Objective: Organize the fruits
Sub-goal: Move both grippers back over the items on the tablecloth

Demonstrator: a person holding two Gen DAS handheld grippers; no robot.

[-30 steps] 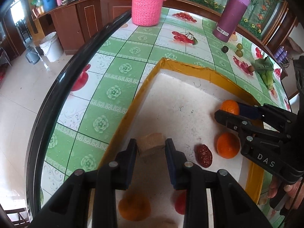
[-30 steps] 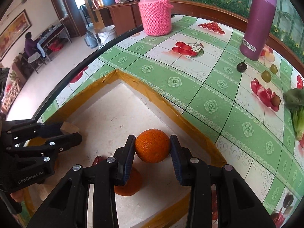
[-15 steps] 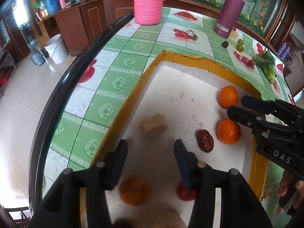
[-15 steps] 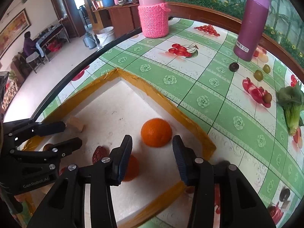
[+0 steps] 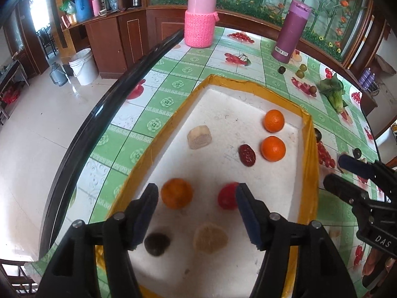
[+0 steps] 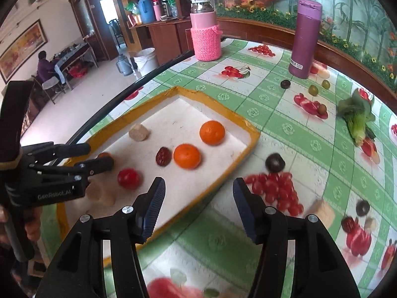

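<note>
Fruits are seen gathered in a white tray [image 5: 307,149] with a yellow taped rim, set on the green-and-white tiled surface [image 6: 285,126]. Nearest the left tool [image 5: 196,211], a dark round fruit [image 5: 156,243] and a pale lump [image 5: 210,238] are found, blurred. Just beyond its tips lie a tangerine [image 5: 176,193] and a small red fruit [image 5: 227,195], the latter partly hidden by one finger. Both tools are empty: the jaws of the left tool are opening with nothing gripped, and those of the right tool [image 6: 197,201] are likewise opening, held over the tray's rim and the bare surface. Farther in, a red date [image 5: 247,155] lies just beside an orange [image 5: 273,148], with a second orange [image 5: 274,120] near it and a tan chunk [image 5: 199,137] apart to the left. Outside the tray, a dark plum [image 6: 275,162] rests near the rim, and leafy greens [image 6: 357,121] lie farther off. At the far edge stand a purple bottle [image 6: 305,37] and a pink flask [image 6: 205,37] in a knitted sleeve.
</note>
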